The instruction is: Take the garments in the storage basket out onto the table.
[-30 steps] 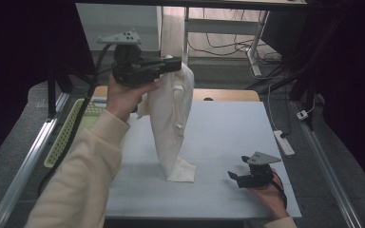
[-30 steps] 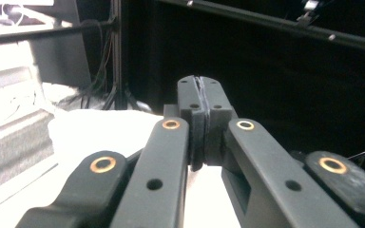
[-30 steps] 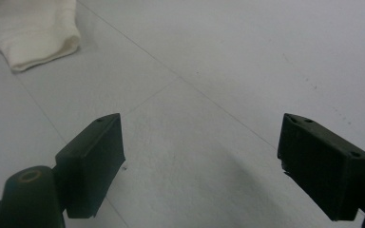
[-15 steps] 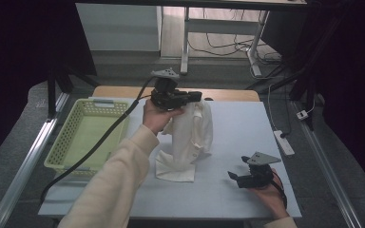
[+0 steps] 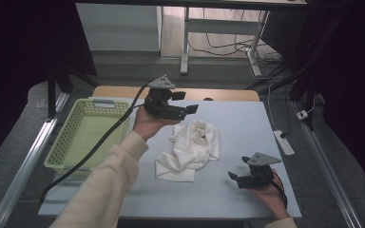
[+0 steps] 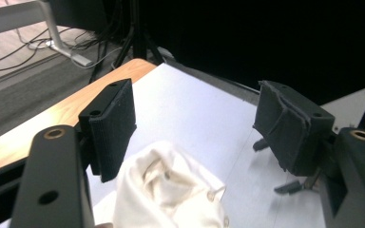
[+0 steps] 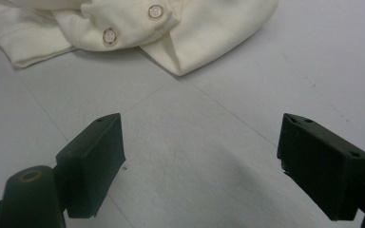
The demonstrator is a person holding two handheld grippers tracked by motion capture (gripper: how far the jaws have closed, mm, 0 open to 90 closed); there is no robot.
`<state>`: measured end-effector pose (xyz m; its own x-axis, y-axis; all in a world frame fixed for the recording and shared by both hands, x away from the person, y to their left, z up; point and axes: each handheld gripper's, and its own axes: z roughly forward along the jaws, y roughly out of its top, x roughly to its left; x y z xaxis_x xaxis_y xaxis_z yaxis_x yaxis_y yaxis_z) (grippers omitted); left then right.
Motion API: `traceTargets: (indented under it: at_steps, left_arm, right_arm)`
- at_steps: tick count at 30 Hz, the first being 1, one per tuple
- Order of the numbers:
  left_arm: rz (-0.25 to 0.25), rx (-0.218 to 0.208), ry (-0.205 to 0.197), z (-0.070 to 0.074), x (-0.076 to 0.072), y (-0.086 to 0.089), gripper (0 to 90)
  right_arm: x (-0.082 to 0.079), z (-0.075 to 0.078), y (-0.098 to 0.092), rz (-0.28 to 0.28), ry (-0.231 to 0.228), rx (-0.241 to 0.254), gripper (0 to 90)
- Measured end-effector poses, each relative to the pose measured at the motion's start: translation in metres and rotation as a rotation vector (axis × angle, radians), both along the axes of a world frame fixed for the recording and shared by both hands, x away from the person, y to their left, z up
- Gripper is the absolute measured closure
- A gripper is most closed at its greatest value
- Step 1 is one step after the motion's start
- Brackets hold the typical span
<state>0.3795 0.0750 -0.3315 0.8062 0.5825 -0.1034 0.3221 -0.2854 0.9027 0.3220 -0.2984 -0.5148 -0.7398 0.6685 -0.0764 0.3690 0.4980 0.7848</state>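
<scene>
Okay — going left to right. Basket sits at the table's left edge, looks to have nothing in it. My left gripper hovers just above the top of the garment; its jaws have just been opening and now stand wide apart, cloth below and between them but not pinched, pads clear of it. Garment is a cream, crumpled heap near mid-table, between basket and my right gripper. I'd judge it light, limp, not slippery, not fragile — it will sag and unfold when lifted, so one pinch only gets a dangling piece. Best hold: a thick fold or the hem edge; the snap-button placket facing my right gripper looks firmest. Right gripper rests low at the table's right, jaws spread, nothing between them, cloth a little ahead.
</scene>
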Motion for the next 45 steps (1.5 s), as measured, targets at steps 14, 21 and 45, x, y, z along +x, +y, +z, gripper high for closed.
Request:
traceTargets:
  at_steps: [14, 21, 45]
  left_arm:
    - [0.141, 0.177, -0.048, -0.037, -0.071, 0.066, 31.0]
    - [0.169, 0.182, -0.03, -0.069, -0.098, 0.095, 31.0]
    - [0.277, 0.177, 0.037, -0.14, -0.149, 0.149, 31.3]
  right_arm:
    - [-0.002, 0.003, -0.001, 0.009, -0.025, 0.014, 16.0]
    - [-0.003, 0.005, -0.002, 0.005, -0.04, 0.023, 16.1]
    - [-0.005, 0.007, -0.004, 0.009, -0.067, 0.044, 16.2]
